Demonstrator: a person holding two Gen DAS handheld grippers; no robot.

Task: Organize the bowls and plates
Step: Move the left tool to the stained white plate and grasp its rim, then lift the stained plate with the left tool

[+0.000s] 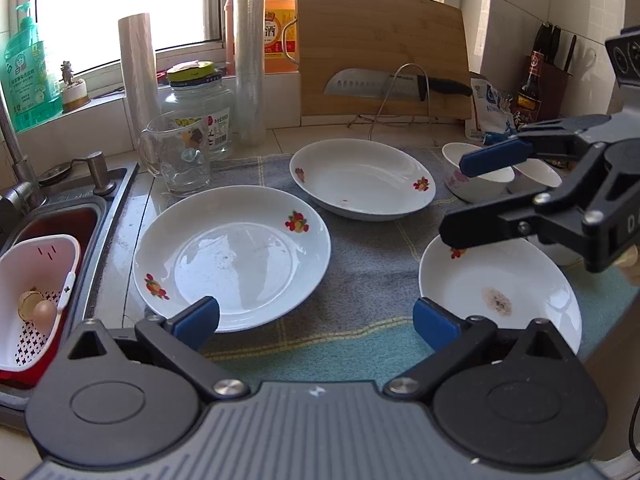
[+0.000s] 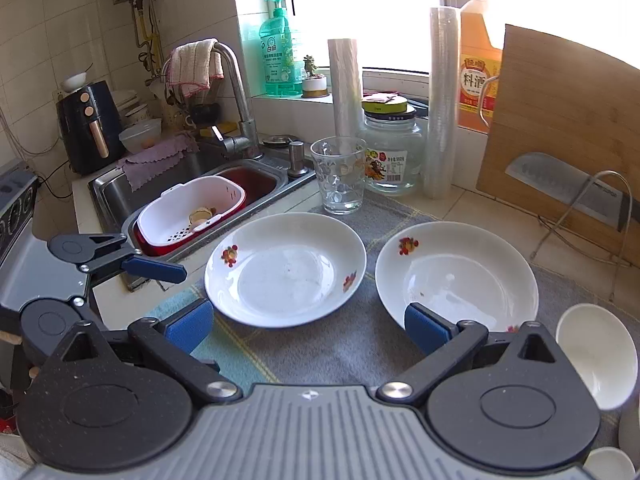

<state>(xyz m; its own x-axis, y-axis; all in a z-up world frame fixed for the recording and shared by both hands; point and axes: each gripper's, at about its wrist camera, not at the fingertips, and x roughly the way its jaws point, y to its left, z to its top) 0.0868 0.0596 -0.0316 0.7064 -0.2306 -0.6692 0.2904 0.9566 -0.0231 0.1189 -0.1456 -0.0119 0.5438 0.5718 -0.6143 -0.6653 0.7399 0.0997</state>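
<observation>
Both my grippers are wide open and hold nothing; the plates and bowls still lie apart on the mat.

The worktop (image 2: 480,208) carries a grey-green mat (image 1: 360,280) beside the sink (image 2: 192,168), under a bright window. On the mat lie three flowered plates: one (image 1: 232,256) at the sink edge, one (image 1: 362,178) toward the cutting board (image 1: 380,40), and a stained one (image 1: 500,284) at the near right. Two small bowls (image 1: 478,178) stand together at the far right. My right gripper (image 2: 308,324) hangs above the two plates, my left gripper (image 1: 316,320) above the near mat. I think stacking comes next: take one plate by its rim, lift it flat, and keep clear of the glass cup (image 2: 339,176).
</observation>
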